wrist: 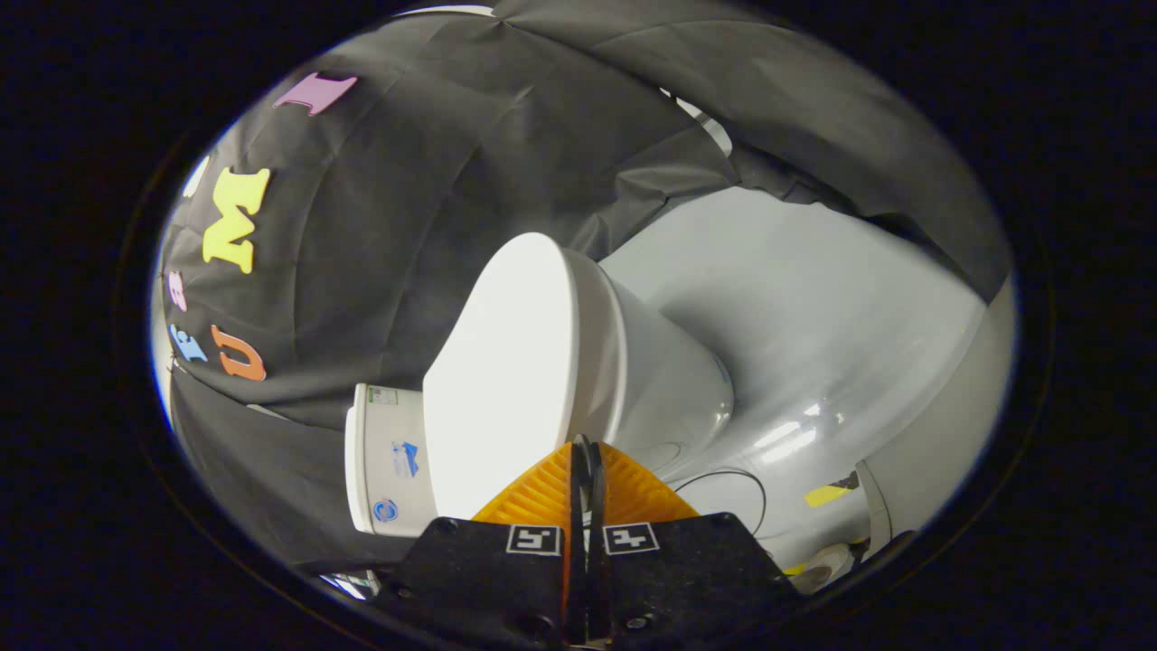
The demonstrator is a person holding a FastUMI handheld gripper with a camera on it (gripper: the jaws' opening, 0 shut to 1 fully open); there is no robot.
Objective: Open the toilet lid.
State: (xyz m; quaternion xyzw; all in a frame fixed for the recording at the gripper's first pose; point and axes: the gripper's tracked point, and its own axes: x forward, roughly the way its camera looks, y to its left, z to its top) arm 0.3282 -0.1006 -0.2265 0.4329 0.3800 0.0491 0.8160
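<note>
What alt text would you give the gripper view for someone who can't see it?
The tongs, closed together with nothing between them, point at the front edge of a white toilet lid that is down over the bowl. The view is rolled sideways, with the tank beside the lid and grey floor beyond.

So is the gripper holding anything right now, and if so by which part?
Nothing is held. The gripper has its fingers closed together with nothing between them, their tips at the edge of the closed toilet lid.
</note>
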